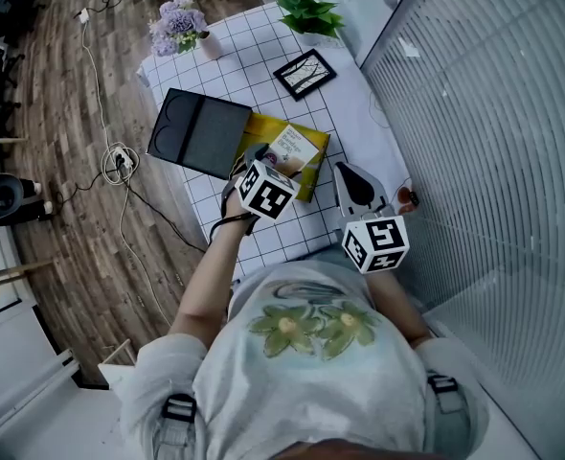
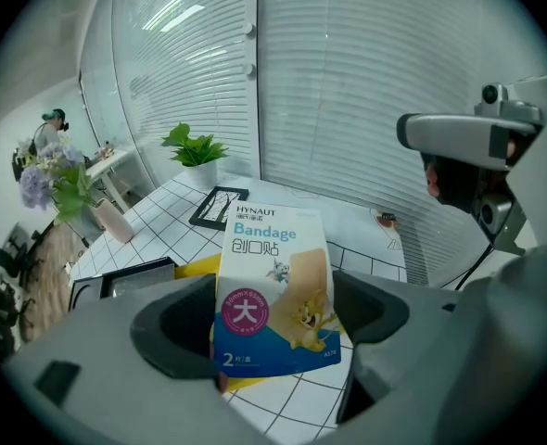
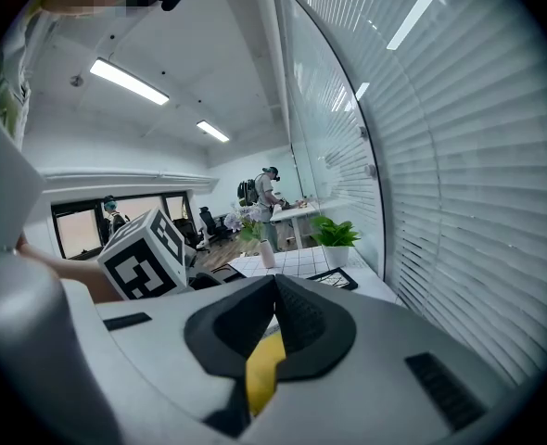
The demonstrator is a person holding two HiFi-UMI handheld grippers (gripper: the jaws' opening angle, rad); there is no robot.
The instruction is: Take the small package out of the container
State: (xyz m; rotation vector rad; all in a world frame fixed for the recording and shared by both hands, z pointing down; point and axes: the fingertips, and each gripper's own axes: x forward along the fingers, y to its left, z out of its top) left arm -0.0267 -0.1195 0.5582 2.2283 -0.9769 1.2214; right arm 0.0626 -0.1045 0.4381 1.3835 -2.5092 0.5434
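The small package [image 2: 275, 290], a white and blue bandage box, stands upright between my left gripper's [image 2: 273, 332] jaws, which are shut on its lower part. In the head view the same package [image 1: 294, 148] hovers over a yellow padded bag [image 1: 313, 172] lying on the gridded table [image 1: 263, 46], with the left gripper [image 1: 271, 159] beside it. My right gripper [image 1: 350, 172] is just right of the bag's edge and its jaws are shut with their tips touching. In the right gripper view [image 3: 273, 286] a yellow strip shows through the slit below the tips.
An open black box [image 1: 198, 132] lies left of the yellow bag. A framed picture [image 1: 305, 73], a potted plant [image 1: 311, 12] and a vase of purple flowers [image 1: 182, 27] stand at the table's far end. A glass wall with blinds [image 1: 493, 113] runs along the right.
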